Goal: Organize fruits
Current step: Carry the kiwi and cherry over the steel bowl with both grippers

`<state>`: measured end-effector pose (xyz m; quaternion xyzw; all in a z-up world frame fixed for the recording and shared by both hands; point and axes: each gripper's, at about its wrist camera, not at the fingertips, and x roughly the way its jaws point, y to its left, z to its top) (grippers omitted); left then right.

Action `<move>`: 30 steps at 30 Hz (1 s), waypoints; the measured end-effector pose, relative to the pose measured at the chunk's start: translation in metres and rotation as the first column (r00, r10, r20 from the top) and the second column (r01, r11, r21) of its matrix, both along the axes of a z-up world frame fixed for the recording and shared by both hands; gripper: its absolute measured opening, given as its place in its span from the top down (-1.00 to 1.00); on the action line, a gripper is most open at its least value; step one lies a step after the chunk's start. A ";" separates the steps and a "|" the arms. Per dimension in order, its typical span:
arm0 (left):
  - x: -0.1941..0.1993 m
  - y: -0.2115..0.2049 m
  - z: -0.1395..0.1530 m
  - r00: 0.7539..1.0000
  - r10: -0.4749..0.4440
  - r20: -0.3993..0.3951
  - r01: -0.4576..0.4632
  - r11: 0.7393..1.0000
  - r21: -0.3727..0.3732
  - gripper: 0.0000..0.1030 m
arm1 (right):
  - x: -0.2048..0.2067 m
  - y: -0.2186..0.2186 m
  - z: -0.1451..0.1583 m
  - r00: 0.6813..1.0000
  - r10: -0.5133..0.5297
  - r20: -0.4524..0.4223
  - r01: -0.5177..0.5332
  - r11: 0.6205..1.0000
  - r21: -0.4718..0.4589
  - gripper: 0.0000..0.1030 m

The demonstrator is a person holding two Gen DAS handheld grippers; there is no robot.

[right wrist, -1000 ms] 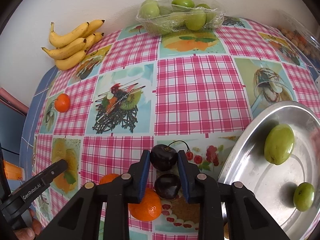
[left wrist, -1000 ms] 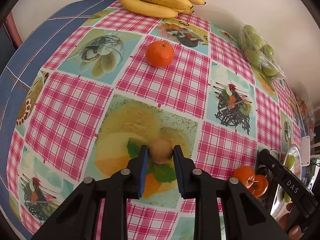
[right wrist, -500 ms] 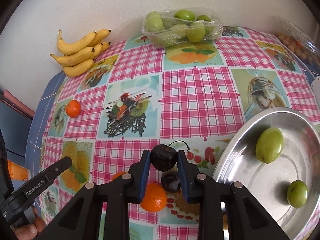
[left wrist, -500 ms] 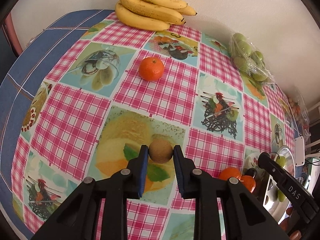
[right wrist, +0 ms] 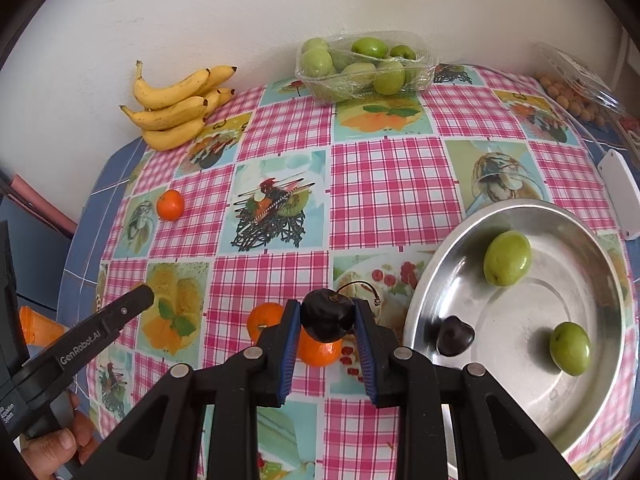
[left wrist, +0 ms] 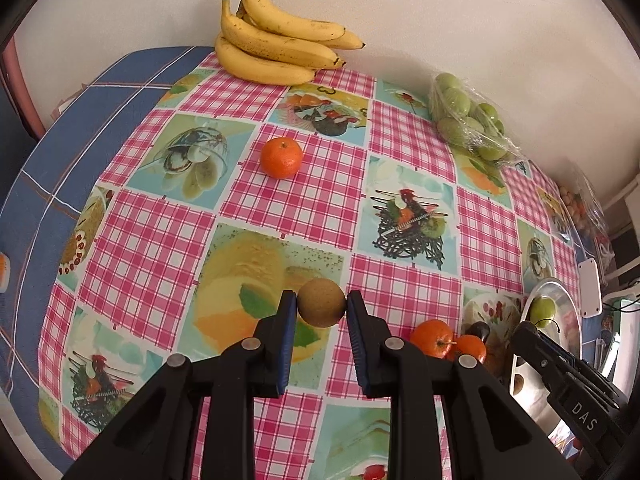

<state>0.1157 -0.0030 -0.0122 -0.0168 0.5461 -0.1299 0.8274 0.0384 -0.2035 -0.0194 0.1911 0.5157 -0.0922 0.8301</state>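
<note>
Your left gripper (left wrist: pixel 322 307) is clamped on a small round brown fruit (left wrist: pixel 322 307), matt and finely speckled, pinched at its sides between the blue pads and held clear above the tablecloth (left wrist: pixel 404 148). Your right gripper (right wrist: pixel 327 320) is closed on a dark cherry (right wrist: pixel 327 318), glossy and near black, with a thin curved stem arching off toward 2 o'clock.

In the right wrist view, the steel tray (right wrist: pixel 436 280) lies at 3 o'clock of the cherry, its near rim just beside the right pad. Inside it sit a second dark cherry (right wrist: pixel 455 336) near the left rim and two green plums (right wrist: pixel 507 258) (right wrist: pixel 570 348), with bare metal between them. Two mandarins (right wrist: pixel 320 350) (right wrist: pixel 264 318) lie under and at 9 o'clock of the held cherry.

In the left wrist view, a lone mandarin (left wrist: pixel 281 157) sits at 12 o'clock of the brown fruit, well apart, with open checked cloth between. Bananas (left wrist: pixel 276 46) lie at the wall at 12 o'clock and a wrapped punnet of green plums (left wrist: pixel 468 124) at 1 o'clock. The cloth's edge curves round at 9 o'clock, with blue fabric (left wrist: pixel 80 120) beyond it. Your hand (right wrist: pixel 52 446) shows at 8 o'clock in the right wrist view.
</note>
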 end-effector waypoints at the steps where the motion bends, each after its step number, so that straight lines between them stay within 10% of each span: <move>1: -0.002 -0.001 0.002 1.000 -0.006 0.005 0.006 1.000 0.003 0.49 | -0.002 0.001 0.002 1.000 0.000 0.002 0.000 1.000 0.000 0.43; 30: -0.042 -0.087 0.005 0.974 -0.224 0.008 0.224 0.974 0.031 0.49 | -0.041 -0.041 -0.002 0.995 -0.086 -0.044 0.087 0.996 0.029 0.43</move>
